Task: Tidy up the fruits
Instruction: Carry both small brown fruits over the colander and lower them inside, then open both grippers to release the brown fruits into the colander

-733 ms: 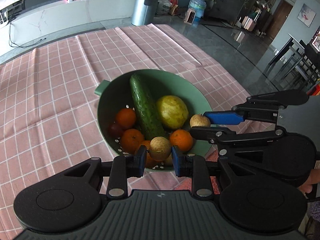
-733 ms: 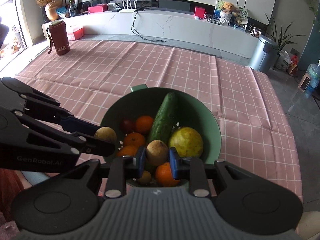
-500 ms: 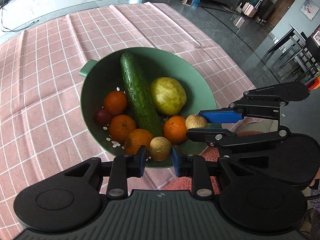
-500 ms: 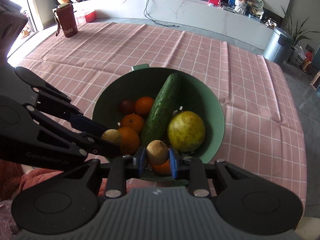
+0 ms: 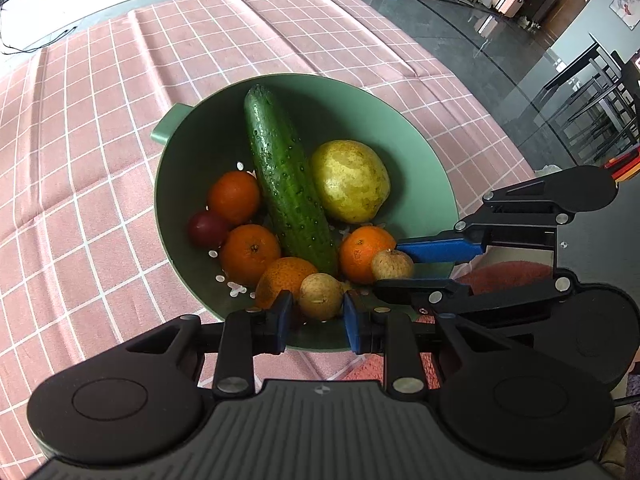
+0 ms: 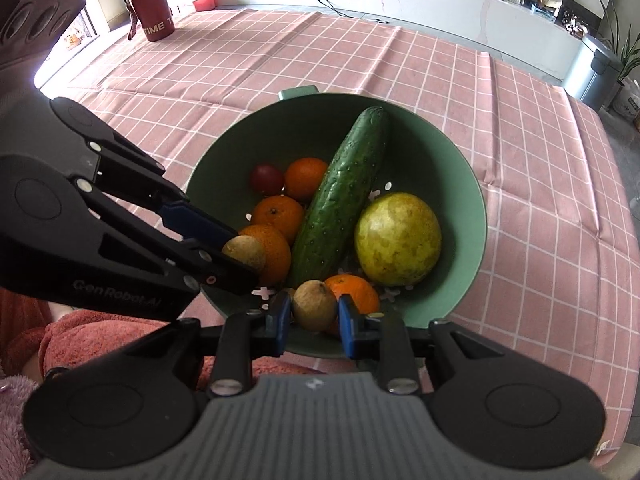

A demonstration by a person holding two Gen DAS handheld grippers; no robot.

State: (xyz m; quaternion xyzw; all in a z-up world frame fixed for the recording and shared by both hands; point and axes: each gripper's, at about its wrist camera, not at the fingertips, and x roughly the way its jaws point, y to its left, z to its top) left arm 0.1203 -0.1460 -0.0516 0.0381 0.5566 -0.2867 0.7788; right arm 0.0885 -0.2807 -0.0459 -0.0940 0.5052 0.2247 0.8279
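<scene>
A green colander bowl (image 5: 400,128) (image 6: 460,168) on the pink checked cloth holds a cucumber (image 5: 288,184) (image 6: 344,196), a yellow-green pear (image 5: 350,186) (image 6: 398,240), several oranges (image 5: 248,254) (image 6: 306,178) and a small dark red fruit (image 5: 206,229) (image 6: 266,179). My left gripper (image 5: 315,314) is shut on a small tan longan (image 5: 320,296) over the bowl's near rim; it also shows in the right wrist view (image 6: 244,252). My right gripper (image 6: 313,318) is shut on another tan longan (image 6: 314,304), seen in the left wrist view (image 5: 392,265) at the bowl's right rim.
A red insulated bottle (image 6: 150,8) stands at the cloth's far left corner. A grey bin (image 6: 592,72) stands on the floor beyond the table. The table edge and dark floor lie to the right (image 5: 500,60). A pink fleece sleeve (image 6: 80,336) lies near the front edge.
Both grippers, each still holding its longan, have drawn back toward the bowl's near rim and lowered; the bowl now sits higher and larger in both views.
</scene>
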